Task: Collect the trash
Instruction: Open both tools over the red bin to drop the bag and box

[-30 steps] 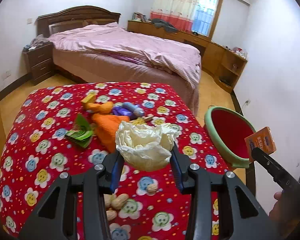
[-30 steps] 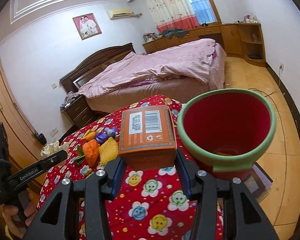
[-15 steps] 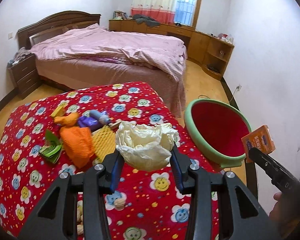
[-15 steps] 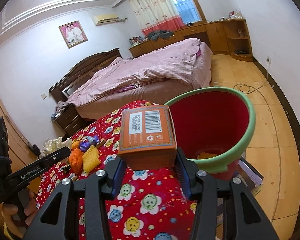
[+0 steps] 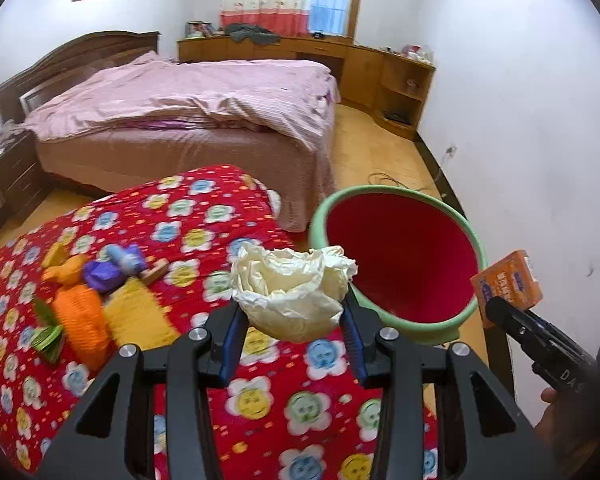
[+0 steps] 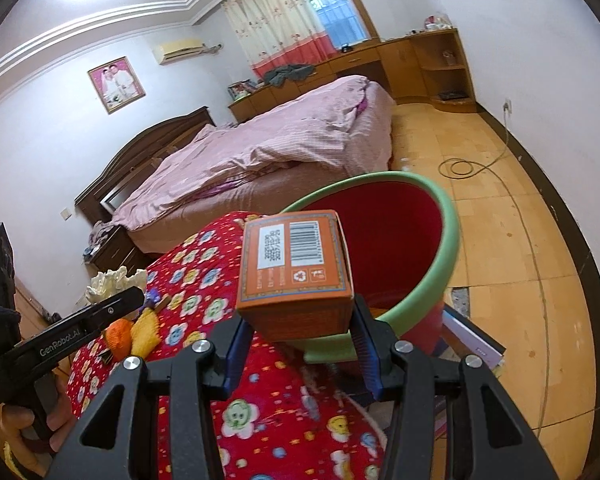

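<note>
My left gripper [image 5: 294, 330] is shut on a crumpled cream paper wad [image 5: 290, 290], held above the table's right edge, just left of the bin. The bin [image 5: 400, 264] is red inside with a green rim and stands off the table's right side. My right gripper [image 6: 298, 338] is shut on an orange box [image 6: 296, 268] with a barcode, held at the near rim of the bin [image 6: 448, 248]. The box also shows in the left wrist view [image 5: 506, 284], right of the bin. The paper wad shows in the right wrist view [image 6: 114, 282] at left.
The table wears a red flower-print cloth [image 5: 204, 236]. On its left lie an orange mesh piece [image 5: 82, 322], a yellow piece [image 5: 138, 314], purple wrapper [image 5: 102, 274] and green paper [image 5: 46, 338]. A pink bed [image 5: 188, 116] stands behind. A cable [image 6: 466, 168] lies on the floor.
Both grippers have moved right toward the bin with their loads. The bin now sits closer and larger in both views; the trash pile has slid to the left.
</note>
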Tool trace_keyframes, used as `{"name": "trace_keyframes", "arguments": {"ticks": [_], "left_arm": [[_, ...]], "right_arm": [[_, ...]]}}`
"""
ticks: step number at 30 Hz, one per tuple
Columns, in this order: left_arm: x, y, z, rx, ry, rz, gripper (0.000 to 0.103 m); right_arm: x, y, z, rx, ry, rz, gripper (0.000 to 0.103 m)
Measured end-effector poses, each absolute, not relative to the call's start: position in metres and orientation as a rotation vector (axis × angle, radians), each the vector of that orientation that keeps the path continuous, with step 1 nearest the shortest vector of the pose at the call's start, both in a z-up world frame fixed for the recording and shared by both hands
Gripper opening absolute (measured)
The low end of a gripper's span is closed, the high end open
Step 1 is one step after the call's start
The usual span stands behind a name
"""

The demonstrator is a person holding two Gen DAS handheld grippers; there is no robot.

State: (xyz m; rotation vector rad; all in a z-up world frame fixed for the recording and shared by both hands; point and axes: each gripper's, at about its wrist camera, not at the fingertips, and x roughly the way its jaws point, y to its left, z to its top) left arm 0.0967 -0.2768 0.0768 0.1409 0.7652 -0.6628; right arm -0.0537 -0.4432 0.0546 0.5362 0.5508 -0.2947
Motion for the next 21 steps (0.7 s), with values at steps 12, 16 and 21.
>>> {"name": "trace_keyframes", "arguments": {"ticks": [12,16,21], "left_arm": [[0.108,-0.347,0.052,0.183,0.811,-0.766,0.044],[0.112,-0.364,0.043,0.193,0.828,-0.791,0.044],[0.115,-0.375,0.035,0.201,0.843,-0.808,0.050]], "right_arm": [[-0.047,-0.484,0.032,0.573,0.576,-0.356,0.050],[-0.044,-0.493,0.026,0.584,0.584,-0.365,0.050],[-0.040,-0.503,0.021,0.592,0.592,-0.369,0.051]]}}
